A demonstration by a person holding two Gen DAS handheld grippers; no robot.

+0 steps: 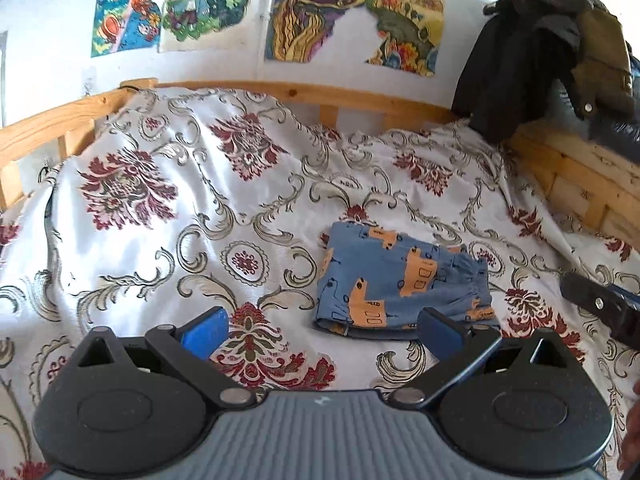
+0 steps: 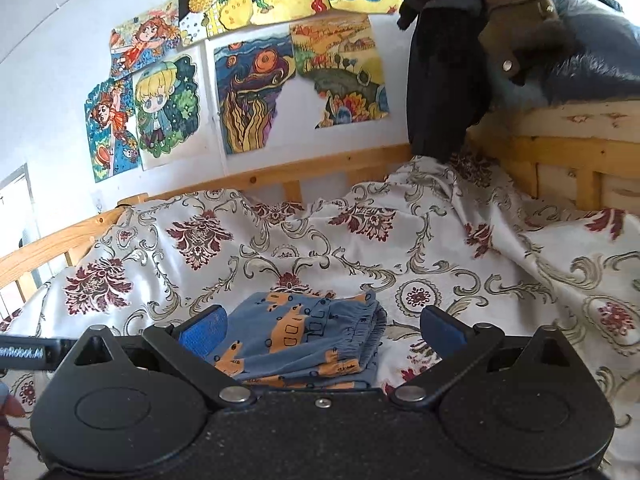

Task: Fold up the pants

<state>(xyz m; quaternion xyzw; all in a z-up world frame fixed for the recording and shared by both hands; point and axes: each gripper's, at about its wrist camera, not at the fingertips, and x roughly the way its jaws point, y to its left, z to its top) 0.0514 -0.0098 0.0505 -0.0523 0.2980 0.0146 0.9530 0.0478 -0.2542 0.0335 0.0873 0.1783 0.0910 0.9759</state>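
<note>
Right hand-held gripper (image 2: pixel 322 328) spread wide, empty, hovering directly over folded pants (image 2: pixel 304 336) on bedspread (image 2: pixel 500 280). Left hand-held gripper (image 1: pixel 322 326) spread too, pants ahead and rightward, long axis crosswise. Right nearer.

Pants' (image 2: pixel 304 340) near edge behind claw (image 2: pixel 322 330)

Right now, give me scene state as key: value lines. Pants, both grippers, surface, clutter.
pants: blue pants with orange vehicle print, folded into a compact stack, lying flat
surface: bedspread, white with red floral pattern, on a wooden bed frame
left gripper: left gripper open, holding nothing, pants ahead and to its right
right gripper: right gripper open, holding nothing, pants between its fingers but not gripped
clutter: dark jacket draped over the headboard corner; drawings on the wall
fold status: looks done
</note>
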